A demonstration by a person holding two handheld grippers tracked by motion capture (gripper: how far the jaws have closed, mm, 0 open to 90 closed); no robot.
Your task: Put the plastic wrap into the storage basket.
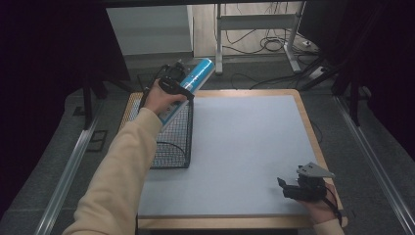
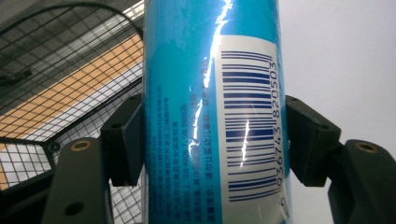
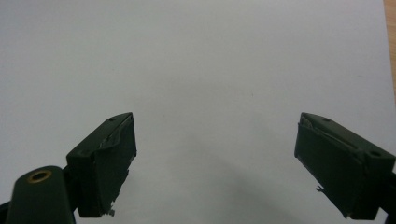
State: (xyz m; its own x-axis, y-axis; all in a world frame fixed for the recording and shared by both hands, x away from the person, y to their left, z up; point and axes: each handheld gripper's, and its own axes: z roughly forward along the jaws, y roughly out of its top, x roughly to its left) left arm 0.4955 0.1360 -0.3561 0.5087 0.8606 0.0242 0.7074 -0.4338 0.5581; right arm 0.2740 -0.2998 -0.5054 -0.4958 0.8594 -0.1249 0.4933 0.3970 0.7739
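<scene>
Left hand-held gripper [image 2: 212,140] is clamped on the blue tube [image 2: 212,93], pads on both sides w/ the barcode label between them. Tube hangs tilted over the wire basket [image 1: 173,142] at the worktop's [image 1: 244,147] left edge. Looks light, stiff & glossy, prob. slippery; mid-body hold seems apt. Basket: thin black mesh, boxy. Worktop: matte pale sheet, wood rim. Right hand-held gripper [image 3: 215,163] gapes wide, empty, low over the sheet.

Wire basket [image 1: 173,142] on grey-topped table [image 1: 244,147]
</scene>
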